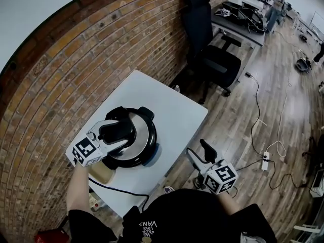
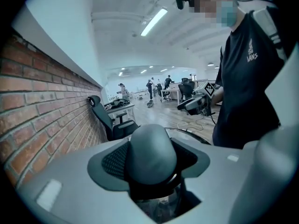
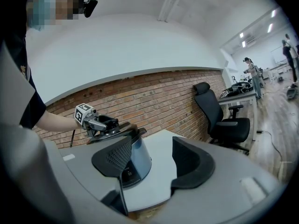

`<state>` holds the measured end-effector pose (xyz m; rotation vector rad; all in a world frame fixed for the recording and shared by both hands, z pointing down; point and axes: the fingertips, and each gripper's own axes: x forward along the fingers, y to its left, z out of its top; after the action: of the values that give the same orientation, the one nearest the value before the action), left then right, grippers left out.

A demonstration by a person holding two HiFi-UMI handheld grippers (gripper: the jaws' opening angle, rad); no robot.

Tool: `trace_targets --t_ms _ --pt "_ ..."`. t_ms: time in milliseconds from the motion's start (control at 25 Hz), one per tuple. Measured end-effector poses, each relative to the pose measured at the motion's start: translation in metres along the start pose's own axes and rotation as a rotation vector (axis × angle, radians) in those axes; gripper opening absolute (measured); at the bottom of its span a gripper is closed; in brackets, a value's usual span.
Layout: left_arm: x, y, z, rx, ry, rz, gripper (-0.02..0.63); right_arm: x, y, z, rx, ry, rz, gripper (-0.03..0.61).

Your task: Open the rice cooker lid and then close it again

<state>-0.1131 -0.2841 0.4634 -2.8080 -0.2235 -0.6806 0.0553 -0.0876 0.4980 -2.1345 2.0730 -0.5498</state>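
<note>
The rice cooker (image 1: pixel 150 152) stands on a white table (image 1: pixel 177 115), its steel lid (image 1: pixel 142 135) on top with a black handle (image 1: pixel 117 130). My left gripper (image 1: pixel 114 136) reaches in from the left and is shut on that handle; in the left gripper view the rounded dark handle (image 2: pixel 152 155) fills the gap between the jaws. In the right gripper view the lid (image 3: pixel 119 130) looks slightly tilted over the blue-grey pot (image 3: pixel 138 164). My right gripper (image 1: pixel 203 153) hangs off the table's right edge, open and holding nothing.
A brick wall (image 1: pixel 61 85) runs behind the table. A black office chair (image 1: pixel 210 59) stands past the table's far corner. Cables and a power strip (image 1: pixel 265 161) lie on the wooden floor at right. The cooker's black cord (image 1: pixel 116 189) trails across the table's near end.
</note>
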Motion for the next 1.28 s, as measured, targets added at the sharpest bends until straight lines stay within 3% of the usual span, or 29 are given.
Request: trace_targets --t_ms 280,440,920,1280 --pt "-0.001 0.0 -0.001 -0.014 -0.039 -0.051 0.278 0.002 -0.004 -0.001 0.0 0.01 0.0 0.265" --pt "0.0 0.0 0.0 -0.017 -0.035 -0.04 0.278 0.005 -0.003 0.0 0.0 0.014 0.016 0.265" --pt "0.001 0.004 -0.003 -0.099 0.007 0.116 0.279 0.014 0.0 0.006 -0.001 0.029 0.104 0.264" --pt "-0.002 0.011 -0.008 -0.212 0.048 0.324 0.279 0.013 -0.007 0.006 0.001 0.051 0.17 0.264"
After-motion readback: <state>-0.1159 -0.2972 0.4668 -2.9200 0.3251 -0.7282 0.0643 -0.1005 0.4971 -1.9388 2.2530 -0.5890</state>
